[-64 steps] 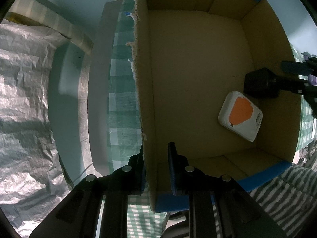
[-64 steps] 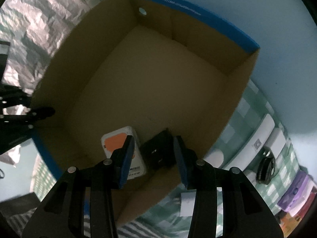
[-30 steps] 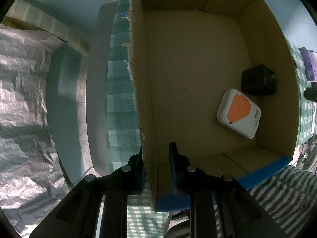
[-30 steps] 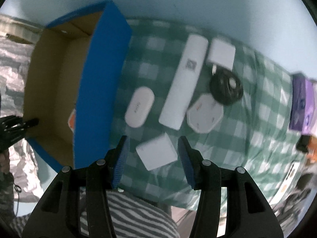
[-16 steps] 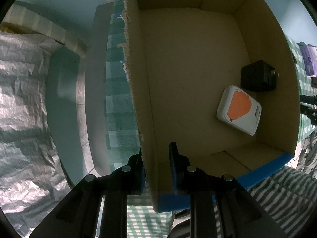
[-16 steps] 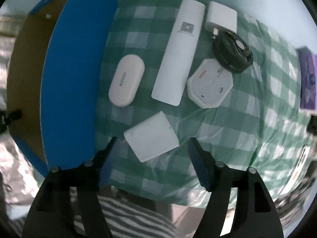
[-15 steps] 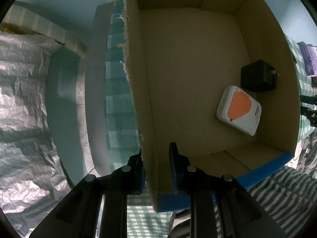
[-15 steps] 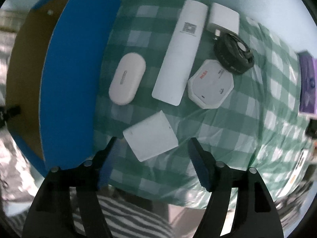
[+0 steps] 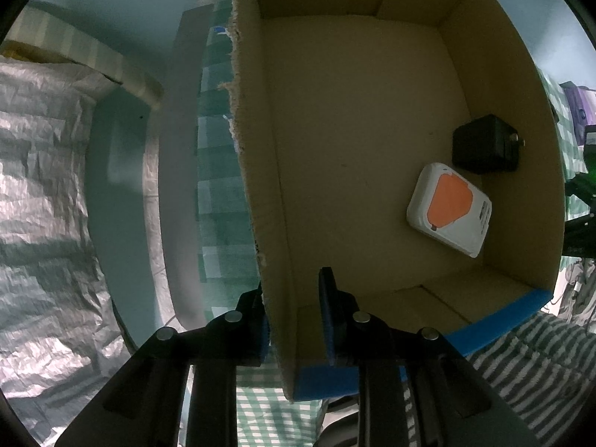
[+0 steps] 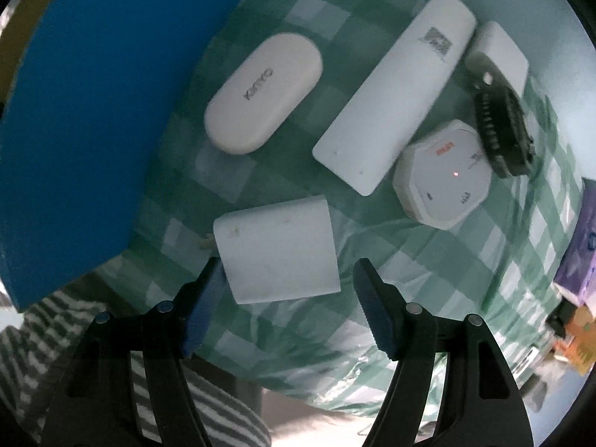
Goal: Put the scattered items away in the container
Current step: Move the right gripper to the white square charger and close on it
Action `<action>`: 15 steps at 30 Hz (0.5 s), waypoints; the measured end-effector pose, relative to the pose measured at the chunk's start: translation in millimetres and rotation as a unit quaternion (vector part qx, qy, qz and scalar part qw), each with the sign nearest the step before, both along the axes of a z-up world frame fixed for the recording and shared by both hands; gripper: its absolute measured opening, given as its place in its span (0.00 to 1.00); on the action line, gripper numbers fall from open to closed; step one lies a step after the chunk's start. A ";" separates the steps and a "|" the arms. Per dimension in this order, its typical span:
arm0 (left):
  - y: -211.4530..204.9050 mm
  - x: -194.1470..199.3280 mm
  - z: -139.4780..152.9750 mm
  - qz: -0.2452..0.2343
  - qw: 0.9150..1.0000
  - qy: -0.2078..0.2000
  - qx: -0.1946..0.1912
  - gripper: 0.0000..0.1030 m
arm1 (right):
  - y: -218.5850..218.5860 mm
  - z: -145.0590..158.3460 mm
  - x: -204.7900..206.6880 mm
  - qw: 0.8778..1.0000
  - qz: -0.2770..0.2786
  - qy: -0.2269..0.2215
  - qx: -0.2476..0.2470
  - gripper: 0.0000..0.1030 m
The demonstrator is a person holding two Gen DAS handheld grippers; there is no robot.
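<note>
My left gripper (image 9: 294, 298) is shut on the near wall of the cardboard box (image 9: 260, 171); its blue outside also shows in the right wrist view (image 10: 85, 93). Inside lie a black adapter (image 9: 484, 145) and a white device with an orange patch (image 9: 449, 208). My right gripper (image 10: 288, 272) is open, its jaws on either side of a white square charger (image 10: 277, 247) on the green checked cloth. Beyond it lie a white oval case (image 10: 264, 93), a long white bar (image 10: 395, 89), a white octagonal device (image 10: 443, 175), a black coiled cable (image 10: 501, 126) and a white plug (image 10: 503, 52).
Crinkled silver foil (image 9: 44, 193) lies left of the box. Purple boxes (image 10: 581, 246) and an orange item (image 10: 579, 339) sit at the right edge of the cloth. Striped fabric (image 10: 44, 331) hangs below the table's front edge.
My right gripper left the box after letting go of the black adapter, swung right over the cloth, and came down around the white square charger. The left gripper kept its hold on the box wall.
</note>
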State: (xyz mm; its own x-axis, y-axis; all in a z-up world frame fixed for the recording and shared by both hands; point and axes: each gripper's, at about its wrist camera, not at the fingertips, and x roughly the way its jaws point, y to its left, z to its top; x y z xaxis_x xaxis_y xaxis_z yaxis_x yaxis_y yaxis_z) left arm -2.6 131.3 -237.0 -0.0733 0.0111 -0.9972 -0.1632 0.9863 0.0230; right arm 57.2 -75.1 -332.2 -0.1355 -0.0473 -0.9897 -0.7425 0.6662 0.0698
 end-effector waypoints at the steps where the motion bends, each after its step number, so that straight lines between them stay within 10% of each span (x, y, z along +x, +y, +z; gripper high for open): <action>1: 0.2 -0.5 0.1 0.000 1.000 0.000 0.000 0.22 | 1.7 -3.0 -0.5 1.000 0.004 0.001 -0.004 0.70; 15: 0.6 -3.9 0.6 0.001 1.000 -0.001 -0.002 0.23 | 29.8 -23.2 -9.0 1.000 0.012 -0.010 -0.017 0.58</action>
